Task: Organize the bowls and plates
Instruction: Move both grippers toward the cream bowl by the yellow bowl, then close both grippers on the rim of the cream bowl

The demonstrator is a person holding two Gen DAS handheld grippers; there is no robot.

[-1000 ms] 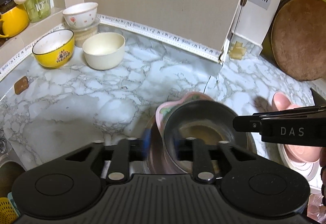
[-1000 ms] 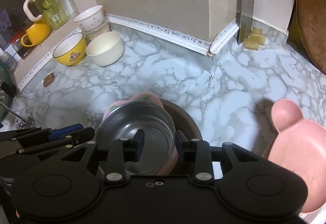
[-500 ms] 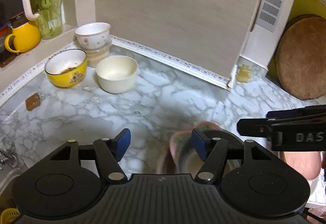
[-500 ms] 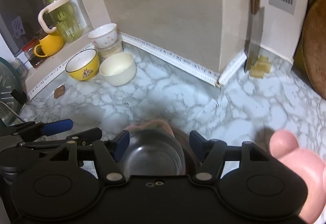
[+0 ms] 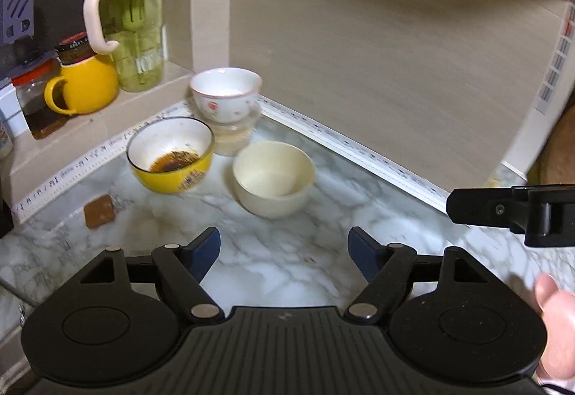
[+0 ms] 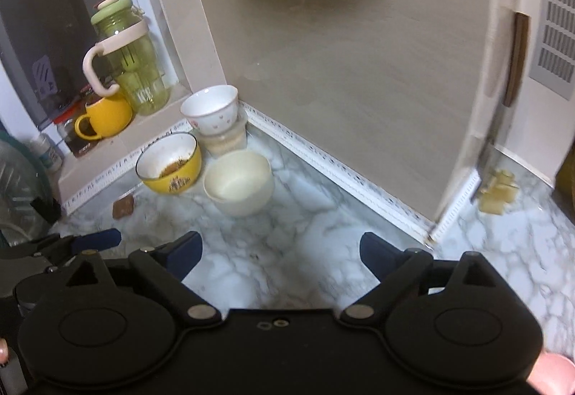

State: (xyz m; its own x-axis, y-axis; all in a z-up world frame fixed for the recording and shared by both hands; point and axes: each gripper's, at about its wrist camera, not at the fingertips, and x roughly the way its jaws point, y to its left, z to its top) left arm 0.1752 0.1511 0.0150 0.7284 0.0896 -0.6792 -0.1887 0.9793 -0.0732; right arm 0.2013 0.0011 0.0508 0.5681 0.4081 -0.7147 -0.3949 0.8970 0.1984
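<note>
Both grippers empty, angled down over bare marble-pattern countertop [image 5: 273,262]. Left gripper [image 5: 284,246]: blue-padded jaws wide apart and opening, nothing btwn them but counter. Right gripper [image 6: 280,249]: jaws wider yet, also opening, nothing btwn them; its black body shows at right edge of left-wrist view. Remaining bowls sit clustered at far-left corner, well apart from both grippers: yellow-glazed bowl w/ white interior and dark brown residue [image 5: 170,154], plain cream round bowl [image 5: 273,177] just beside it on the right, and behind them a small white bowl w/ red flower print [image 5: 225,93] resting on top of a squat translucent container [image 5: 230,139]. On the ledge above: yellow mug [image 5: 84,86] and green glass jug w/ cream handle [image 5: 134,21], neither part of the job. Small brown square [image 5: 99,211] on counter near yellow bowl, maybe a tile or pad, too blurred to say. Read: this is the gap btwn picks, hands free and facing the corner group, so next target prob. one of those three bowls. Cream bowl is nearest and clean, easiest rim pinch. Next move calls for a reach fwd, one finger inside the rim, one outside, close, lift clear w/o knocking the yellow bowl beside it. Yellow bowl has residue, keep it level. Flower bowl is perched, so lift straight up.
</note>
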